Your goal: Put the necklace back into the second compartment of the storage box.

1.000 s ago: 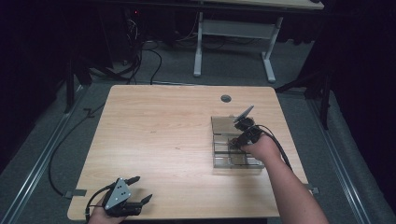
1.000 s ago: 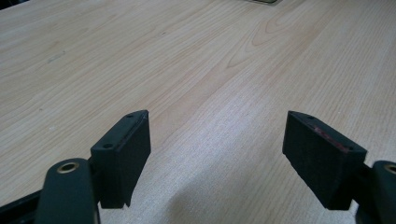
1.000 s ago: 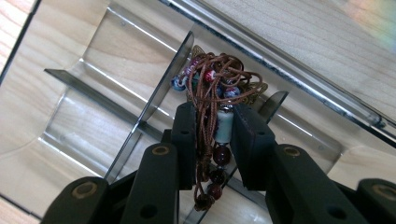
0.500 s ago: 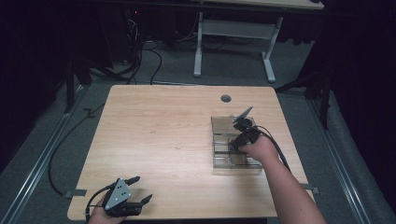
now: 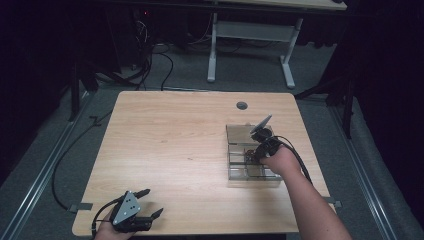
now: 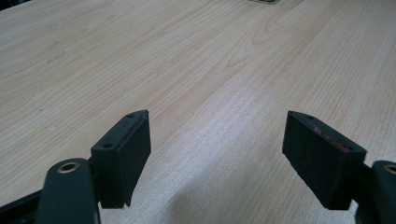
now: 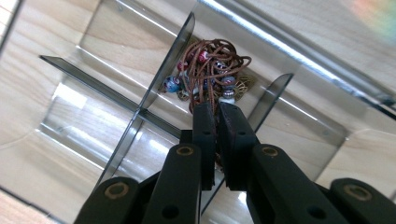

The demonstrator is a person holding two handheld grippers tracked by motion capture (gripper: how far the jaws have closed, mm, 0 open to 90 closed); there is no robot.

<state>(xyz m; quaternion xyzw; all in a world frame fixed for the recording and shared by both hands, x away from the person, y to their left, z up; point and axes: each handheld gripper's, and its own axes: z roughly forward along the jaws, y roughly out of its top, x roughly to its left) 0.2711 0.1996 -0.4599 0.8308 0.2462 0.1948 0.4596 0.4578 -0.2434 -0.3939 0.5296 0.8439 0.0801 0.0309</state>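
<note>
Brown corded bead necklace (image 7: 210, 74) now pinched: right claw (image 7: 217, 109) just closed; left claw (image 6: 217, 154) unchanged, wide open, empty.

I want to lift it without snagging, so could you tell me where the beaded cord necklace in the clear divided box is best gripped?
Grip the bunched brown cord of the necklace, coming straight down from above: the divider walls of the box close in its sides. The right gripper seems already shut on the cord there.

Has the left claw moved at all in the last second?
No. The left claw sits at the same spot by the table's near edge, jaws open.
</note>
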